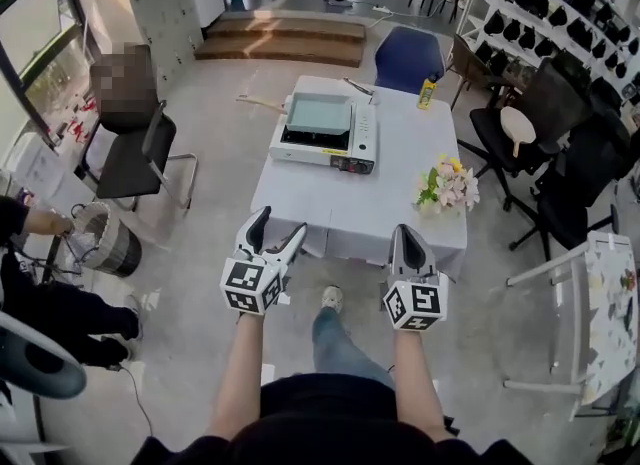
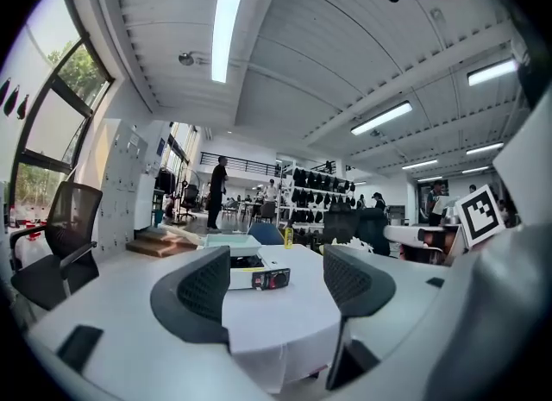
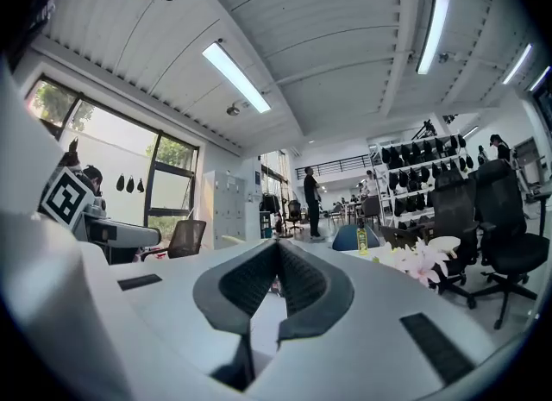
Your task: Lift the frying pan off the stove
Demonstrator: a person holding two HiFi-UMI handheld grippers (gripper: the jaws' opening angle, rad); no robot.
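Frying pan (image 1: 318, 113) sits on the stove (image 1: 362, 135), a square pale-green pan w/ a light handle (image 1: 262, 103) sticking out to the left, toward the table's far-left corner. The stove is a white portable burner on the far-left part of the table (image 1: 400, 203), control panel facing the near edge; the table is covered w/ a white cloth. A bunch of pink and yellow flowers (image 1: 447, 185) lies by the right edge, and a yellow bottle (image 1: 427, 93) stands at the far-right corner. A blue chair (image 1: 408, 56) is just beyond the far edge, and a black office chair (image 1: 135, 153) stands off the left side. Both grippers hang short of the near edge, over the floor, well apart from pan and stove. L gripper (image 1: 282, 221) has its 2 jaws spread wide; the left gripper view shows the stove and pan far off in the gap between them, not touched. R gripper (image 1: 405, 233) has its jaws pressed together, pads meeting, per the right gripper view. The person's shoe (image 1: 331, 299) shows on the floor between the 2 grippers.
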